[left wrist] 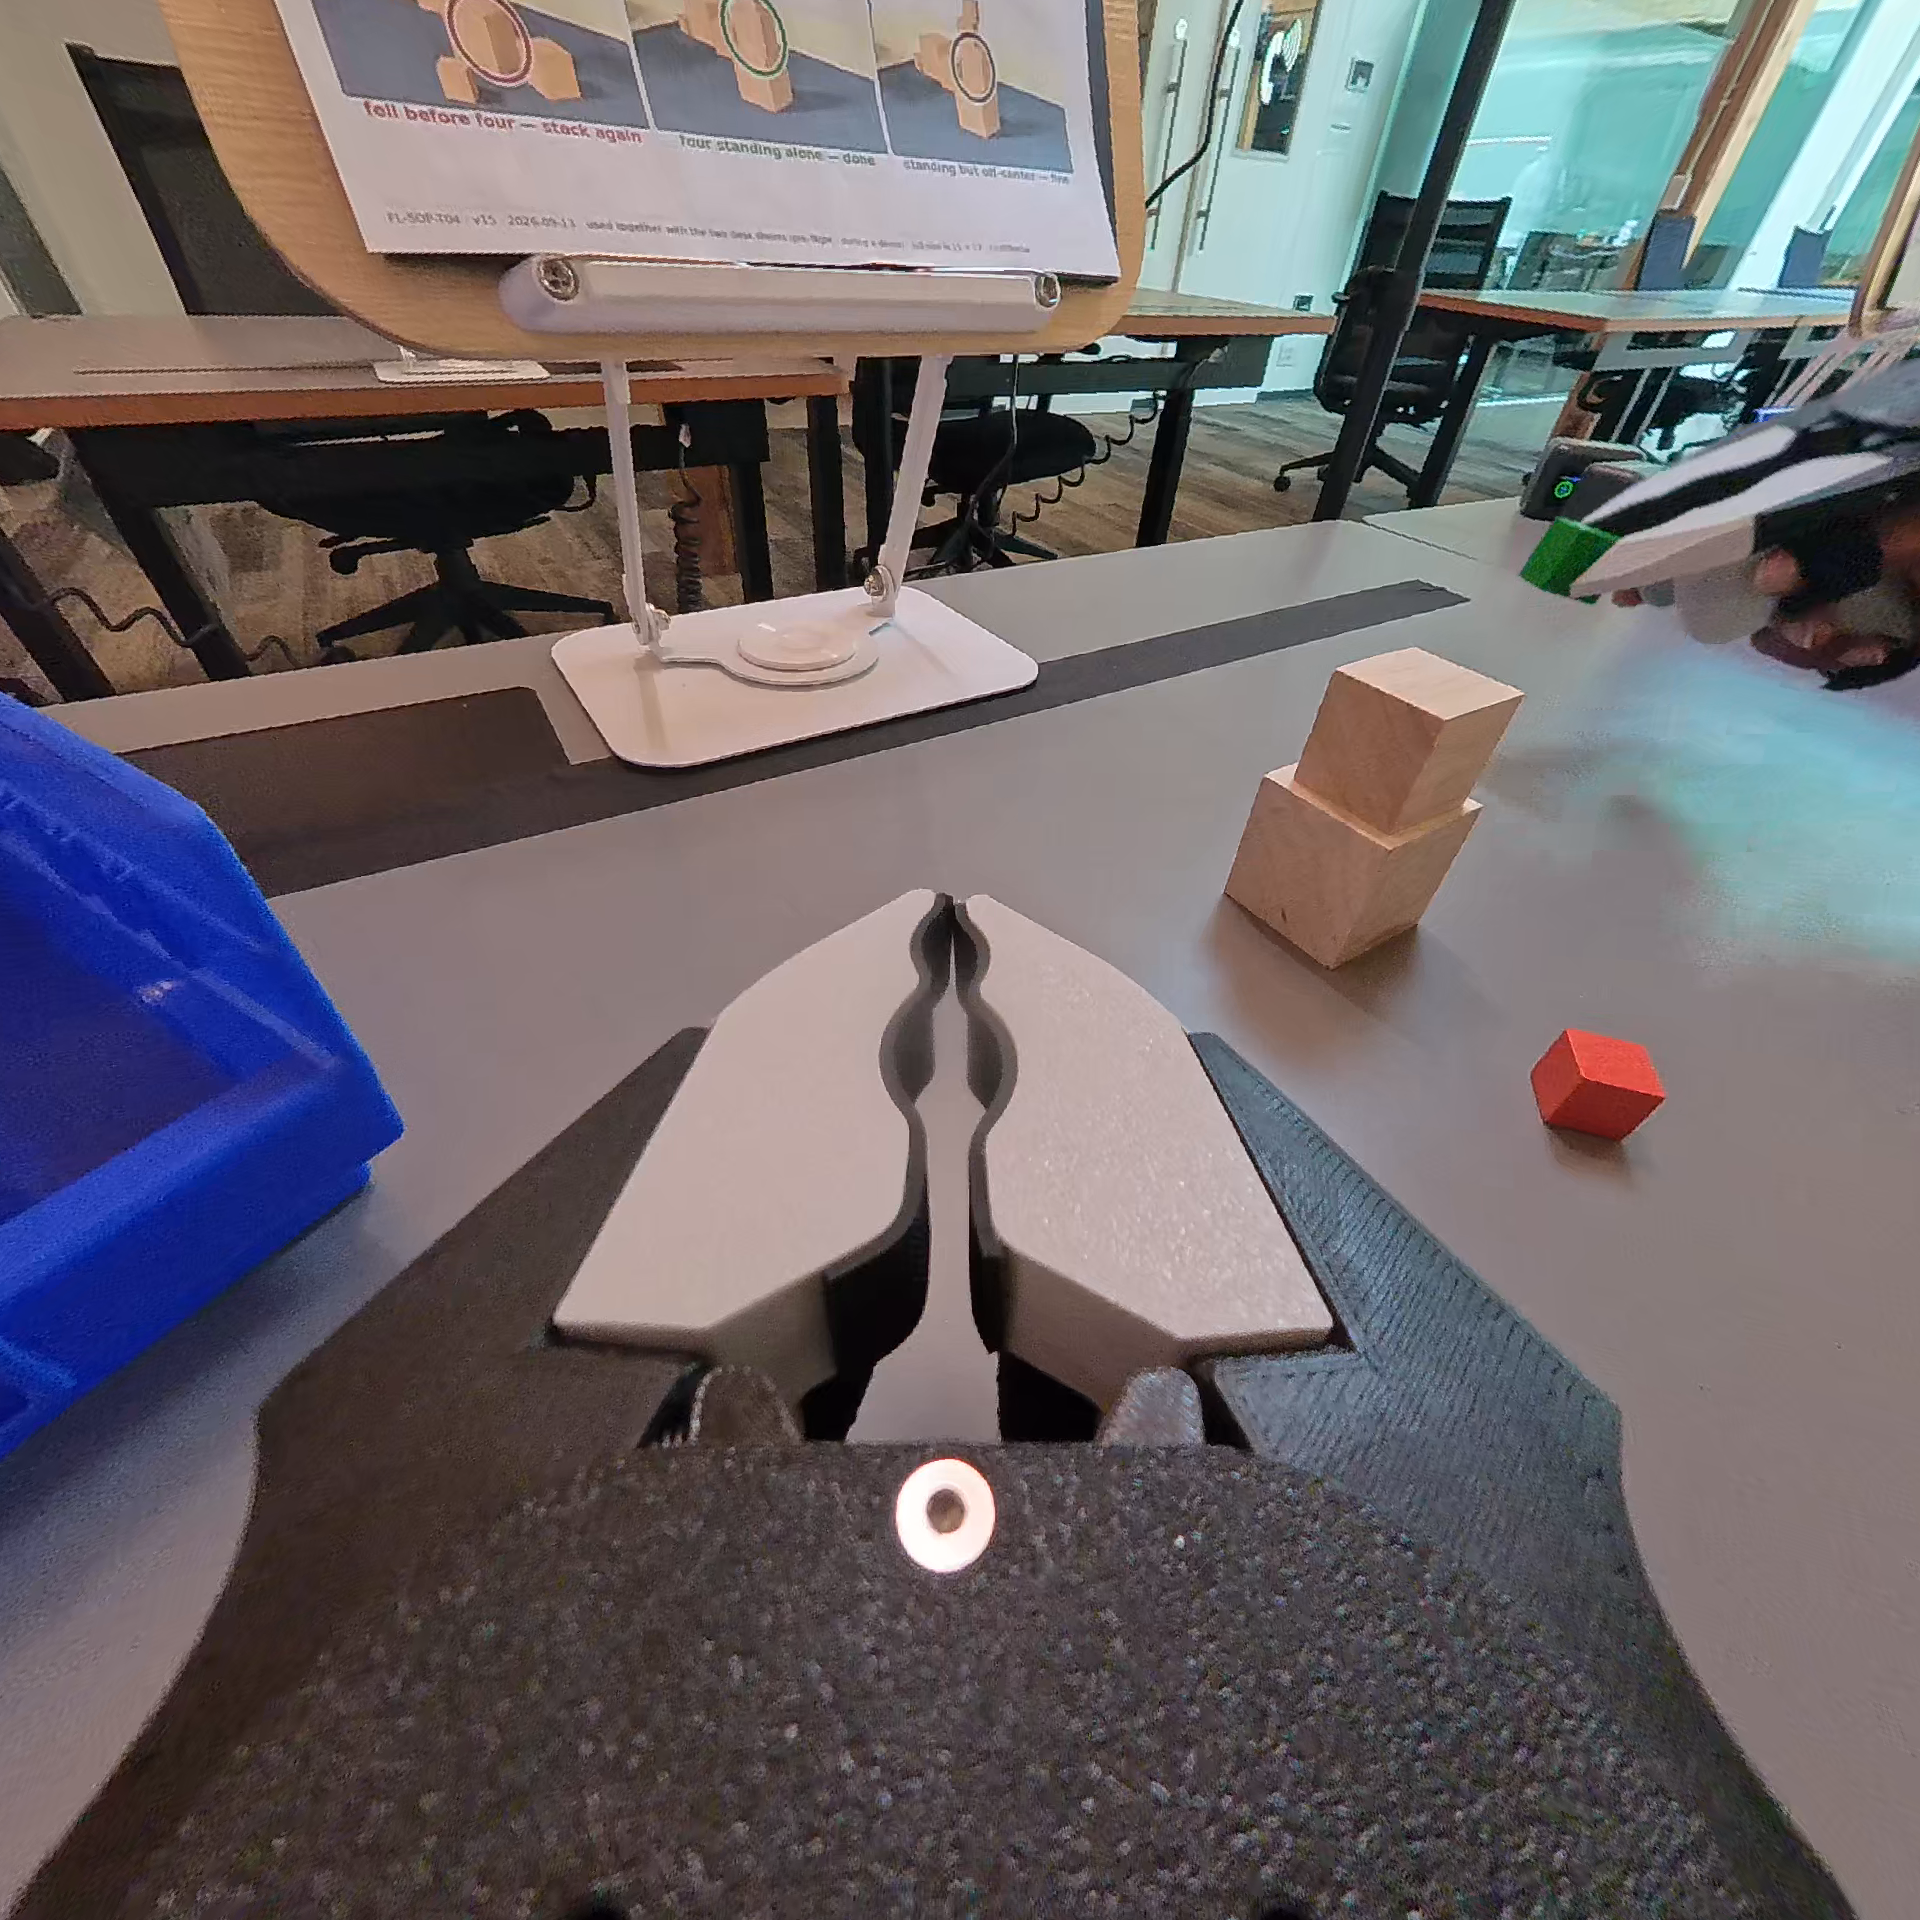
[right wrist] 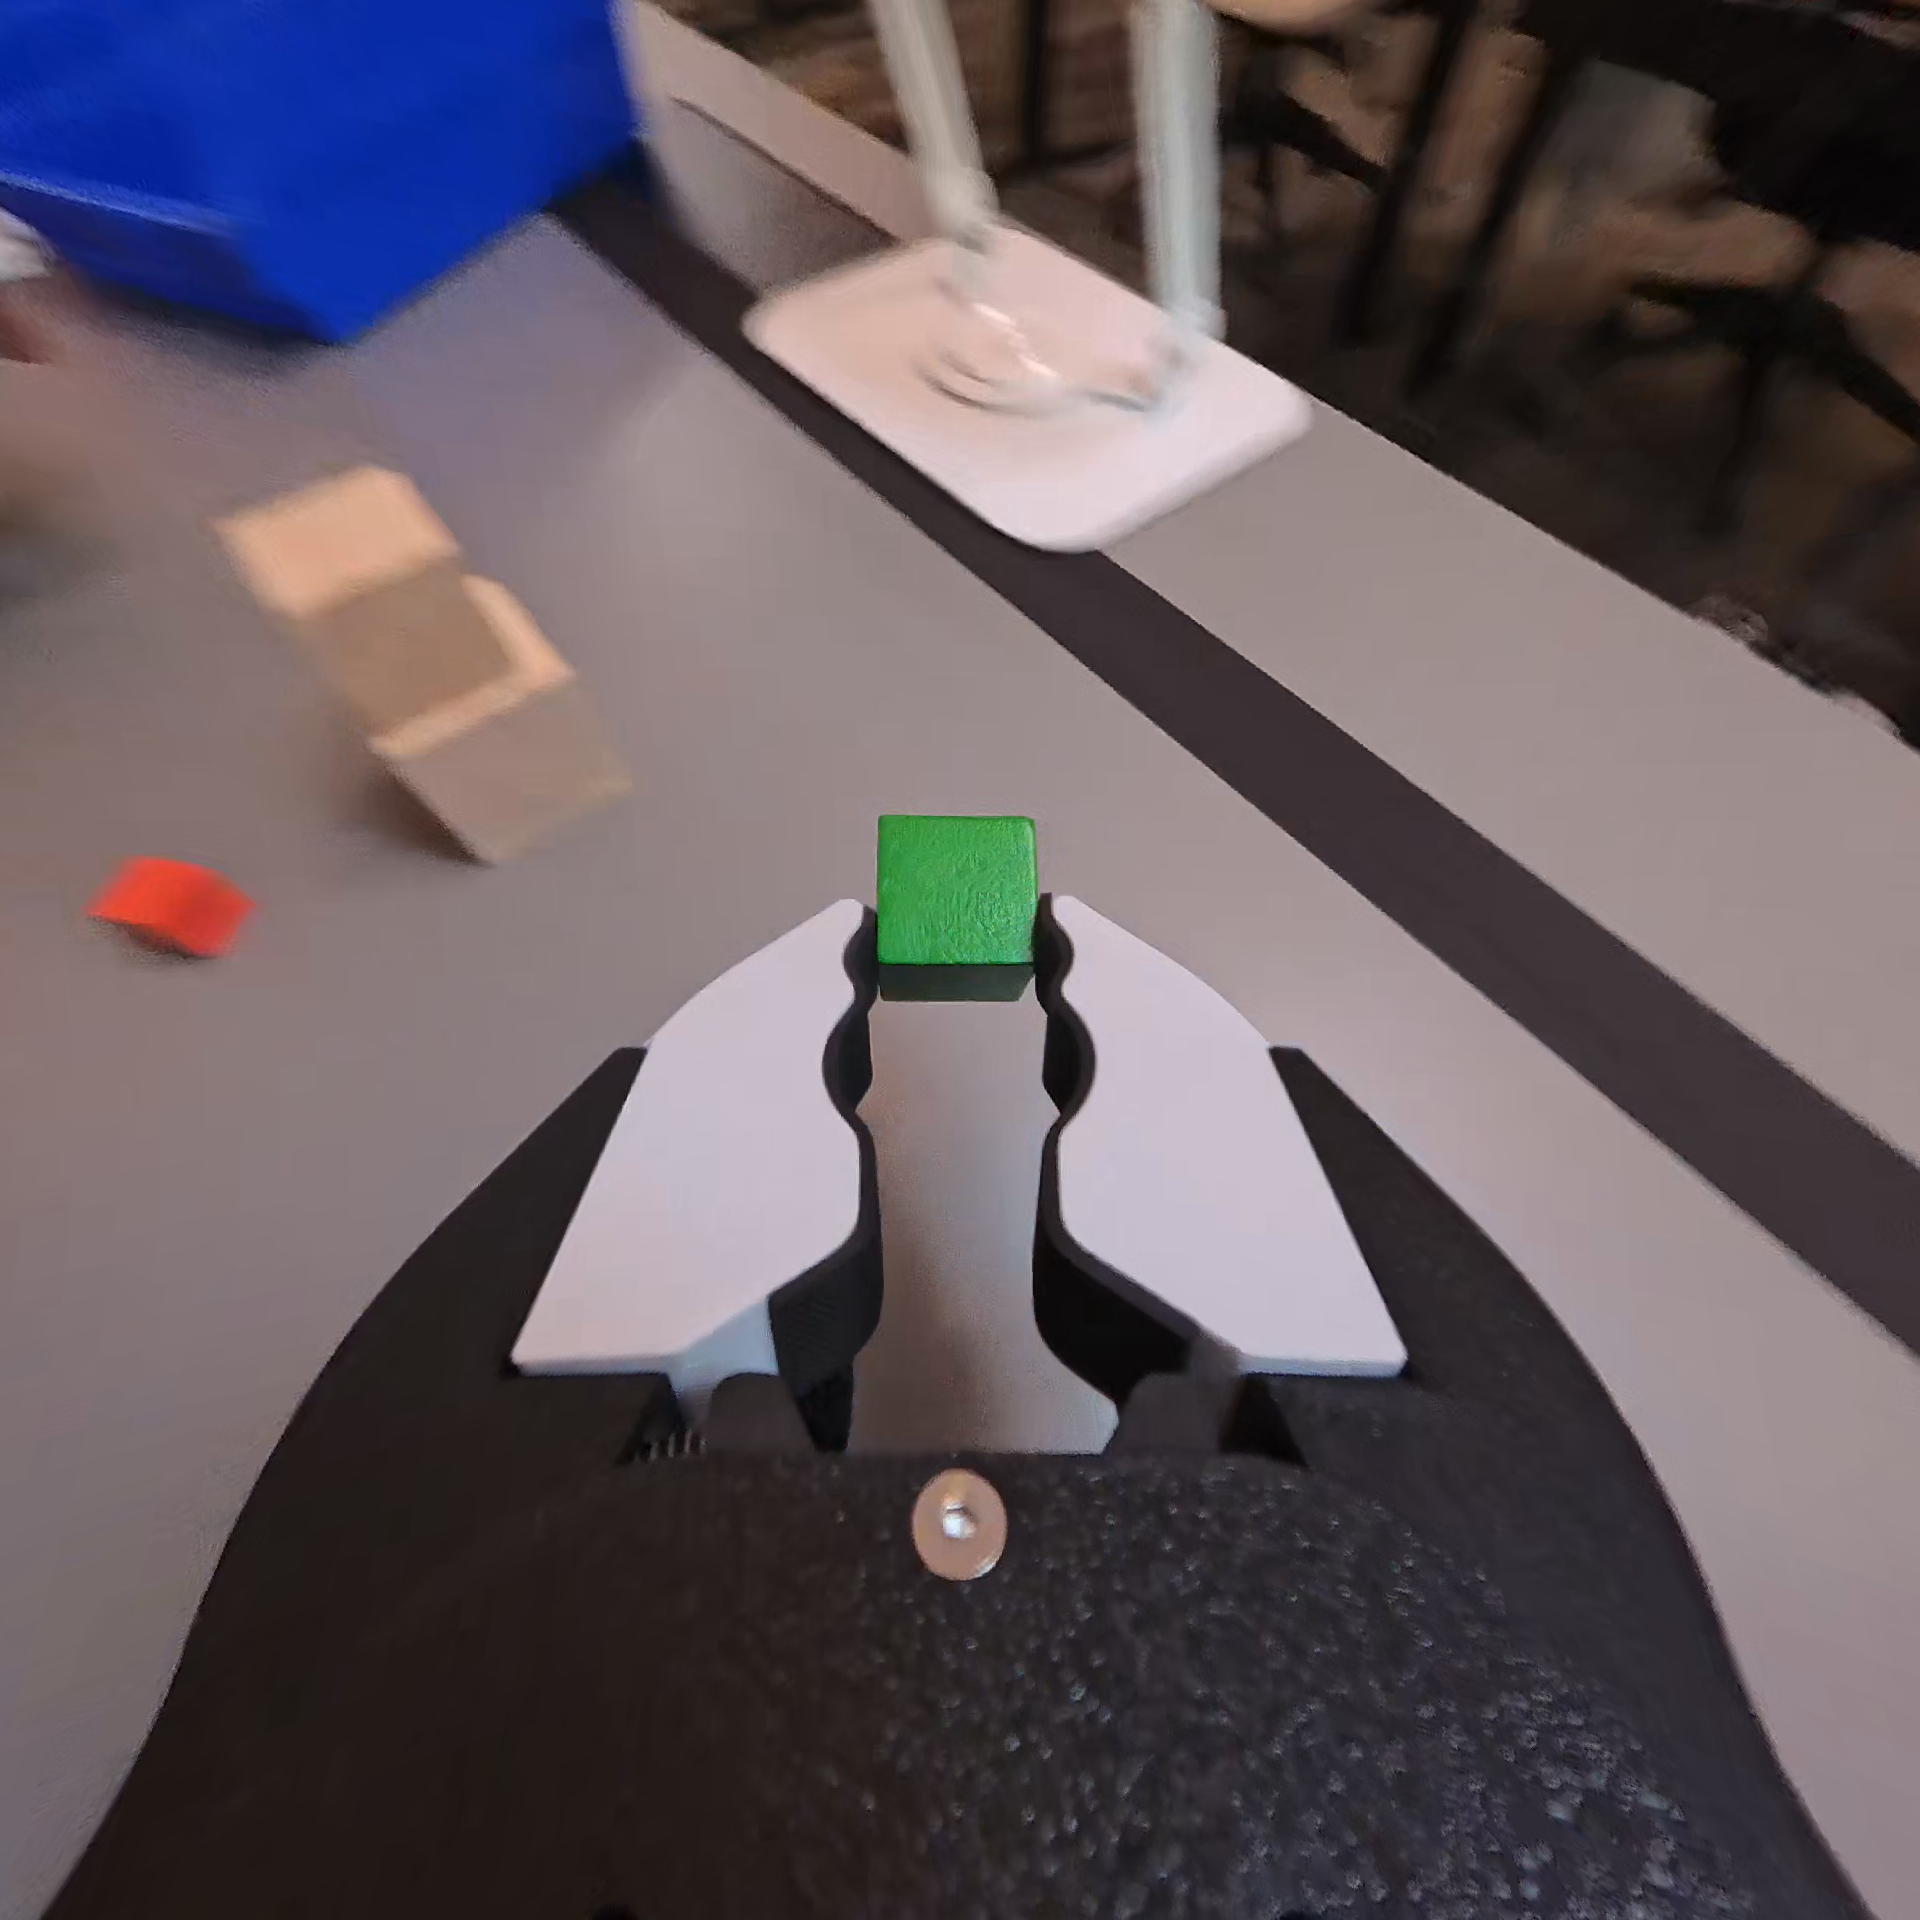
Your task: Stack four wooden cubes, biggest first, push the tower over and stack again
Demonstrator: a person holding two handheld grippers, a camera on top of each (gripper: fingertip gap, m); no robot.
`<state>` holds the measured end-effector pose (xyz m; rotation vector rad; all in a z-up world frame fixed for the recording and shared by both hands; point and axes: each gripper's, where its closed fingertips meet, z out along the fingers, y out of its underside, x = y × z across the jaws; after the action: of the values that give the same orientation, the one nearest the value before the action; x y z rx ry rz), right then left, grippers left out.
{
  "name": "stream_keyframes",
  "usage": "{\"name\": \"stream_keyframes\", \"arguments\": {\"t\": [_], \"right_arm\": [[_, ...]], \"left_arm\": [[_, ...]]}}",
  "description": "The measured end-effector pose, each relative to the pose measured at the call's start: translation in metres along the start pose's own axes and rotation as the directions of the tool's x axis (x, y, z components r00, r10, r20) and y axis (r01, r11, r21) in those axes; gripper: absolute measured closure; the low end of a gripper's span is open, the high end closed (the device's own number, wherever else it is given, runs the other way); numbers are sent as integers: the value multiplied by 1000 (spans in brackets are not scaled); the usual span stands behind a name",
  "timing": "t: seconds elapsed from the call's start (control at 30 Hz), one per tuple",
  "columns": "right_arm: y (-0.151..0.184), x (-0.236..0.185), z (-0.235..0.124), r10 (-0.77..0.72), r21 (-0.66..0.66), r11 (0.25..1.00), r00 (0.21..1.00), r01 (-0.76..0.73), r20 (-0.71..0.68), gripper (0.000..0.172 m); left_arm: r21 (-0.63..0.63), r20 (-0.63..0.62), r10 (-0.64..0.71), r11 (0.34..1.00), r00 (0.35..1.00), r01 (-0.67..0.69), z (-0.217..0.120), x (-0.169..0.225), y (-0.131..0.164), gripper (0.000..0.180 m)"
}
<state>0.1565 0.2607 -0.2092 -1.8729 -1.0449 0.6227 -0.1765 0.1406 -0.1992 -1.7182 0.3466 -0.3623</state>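
A: Item one, right tongs (right wrist: 956, 925): clamped on a small green cube (right wrist: 956, 899), a pad pressed to each side, the cube's front half jutting past the tips. Lifted clear of the grey tabletop (right wrist: 727, 623).

B: Item two, left tongs (left wrist: 951, 914)?

A: Tips together, nothing between them. Low over bare tabletop, pointing toward the white stand base (left wrist: 795, 681).

B: Nearest neighbours?

A: To the right of the left tongs, two plain wooden blocks (left wrist: 1371, 805), the smaller sitting on the larger, turned and off-centre. Closer in and apart from them, one red cube (left wrist: 1597, 1083) lying loose on the tabletop. The right tongs show beyond the pair, well apart from it, green cube at the tip.

B: Containers?

A: One blue bin (left wrist: 156, 1039), just beside the left tongs on their left. Its inside is barely visible, so contents cannot be told.

B: Further out?

A: A dark strip (left wrist: 1195, 649) along the tabletop, a printed sheet (left wrist: 727, 125) propped on the stand, office chairs and desks behind
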Motion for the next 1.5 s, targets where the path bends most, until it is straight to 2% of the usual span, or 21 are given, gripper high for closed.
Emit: {"name": "stream_keyframes", "arguments": {"t": [0.1,0.2,0.4,0.7,1.0,1.4,1.5], "right_arm": [[-38,-60,21,-131,15,991,979,130,157,143],[-62,-106,42,-211,28,977,936,212,281,143],[-66,-144,75,-261,-20,956,880,292,397,143],[-61,-149,80,-287,-60,937,858,344,427,143],[-58,-149,82,-321,-63,921,839,385,439,143],[-58,-152,84,-328,-35,922,827,385,457,142],[-60,-151,85,-331,-38,922,833,386,444,137]], "left_arm": [[9,2,4,1000,1000,-4,-2,0,-2,180],[8,-6,-6,1000,1000,6,-4,1,-4,180],[37,-22,0,999,1000,1,-9,4,-12,180],[83,-29,28,996,999,-25,-11,4,-19,180],[127,-110,83,990,990,-69,-12,21,-23,180],[105,-120,86,992,989,-74,-11,23,-20,180],[90,-124,83,993,989,-72,-9,23,-17,180]]}}
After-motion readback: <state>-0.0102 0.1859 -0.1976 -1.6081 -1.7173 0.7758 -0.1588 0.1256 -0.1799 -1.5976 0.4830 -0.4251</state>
